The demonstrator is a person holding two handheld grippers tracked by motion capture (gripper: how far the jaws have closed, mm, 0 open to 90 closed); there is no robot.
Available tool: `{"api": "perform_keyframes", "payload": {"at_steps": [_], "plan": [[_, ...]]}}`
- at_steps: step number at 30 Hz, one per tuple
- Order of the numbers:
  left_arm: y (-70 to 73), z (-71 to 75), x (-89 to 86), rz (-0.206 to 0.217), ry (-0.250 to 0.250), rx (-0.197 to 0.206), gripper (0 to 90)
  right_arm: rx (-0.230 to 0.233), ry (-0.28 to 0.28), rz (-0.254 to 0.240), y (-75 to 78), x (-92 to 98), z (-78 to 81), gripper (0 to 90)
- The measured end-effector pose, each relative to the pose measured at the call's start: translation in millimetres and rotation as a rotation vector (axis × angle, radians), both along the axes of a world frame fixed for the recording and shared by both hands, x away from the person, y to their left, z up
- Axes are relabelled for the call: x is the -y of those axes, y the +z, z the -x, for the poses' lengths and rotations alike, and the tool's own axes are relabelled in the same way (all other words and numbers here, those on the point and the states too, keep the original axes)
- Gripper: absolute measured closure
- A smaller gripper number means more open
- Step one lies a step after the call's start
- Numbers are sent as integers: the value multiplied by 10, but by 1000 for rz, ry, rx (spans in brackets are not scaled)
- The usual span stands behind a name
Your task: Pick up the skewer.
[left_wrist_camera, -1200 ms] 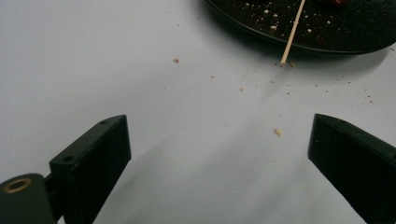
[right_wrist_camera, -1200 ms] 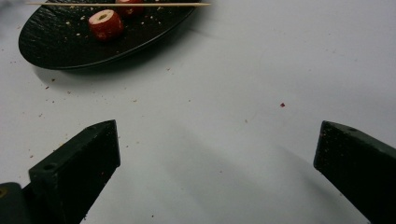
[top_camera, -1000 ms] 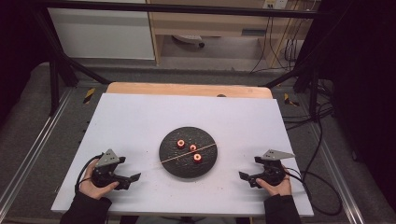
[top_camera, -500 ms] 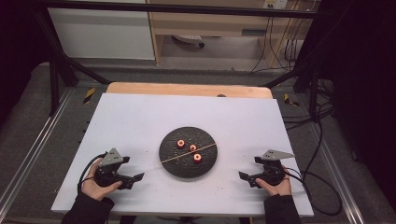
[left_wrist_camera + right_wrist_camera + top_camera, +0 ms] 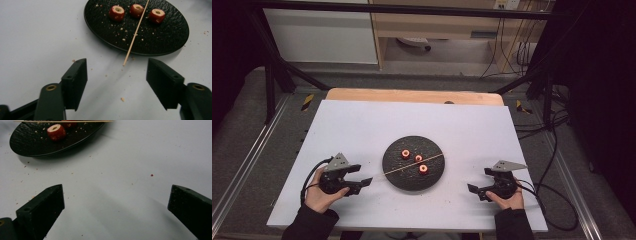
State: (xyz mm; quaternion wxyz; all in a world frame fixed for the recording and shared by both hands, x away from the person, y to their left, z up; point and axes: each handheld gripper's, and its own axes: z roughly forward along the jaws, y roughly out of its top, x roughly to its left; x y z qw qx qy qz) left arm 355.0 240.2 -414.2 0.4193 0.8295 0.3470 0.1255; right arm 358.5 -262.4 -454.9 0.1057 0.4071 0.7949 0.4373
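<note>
A thin wooden skewer (image 5: 412, 165) lay across the black plate (image 5: 398, 177) at the middle of the white tabletop (image 5: 362, 125), its near tip jutting past the plate's rim at about 8 o'clock and resting on the bare surface. Three red, cored fruit pieces (image 5: 418, 158) sat on the plate along the stick, with crumbs scattered round them. The left gripper (image 5: 362, 181) hovered just off that overhanging tip; its jaws had just been narrowing yet stood apart, with nothing between them, the tip lying a little ahead of them in the left gripper view (image 5: 123, 64). The right gripper (image 5: 473, 188) waited at the plate's 4 o'clock, jaws spread wide and empty. The skewer looked very light, stiff along its length but easy to snap, and likely to roll; the overhanging end seemed the best place to pinch it, crosswise and gently. The fruit looked soft and crumbly, so it would probably bruise under a hard squeeze.
</note>
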Motion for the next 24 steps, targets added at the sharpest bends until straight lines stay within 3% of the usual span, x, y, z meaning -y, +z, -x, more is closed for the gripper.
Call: {"api": "perform_keyframes", "payload": {"at_steps": [6,16,24], "plan": [[58,-77,128,-12,-1,-28,501,2,3,2,0,2,1,13],[114,-163,377,-47,-9,-35,657,-3,6,2,-6,-5,1,14],[57,-251,613,-78,4,-30,769,-2,5,3,-6,-5,3,15]]}}
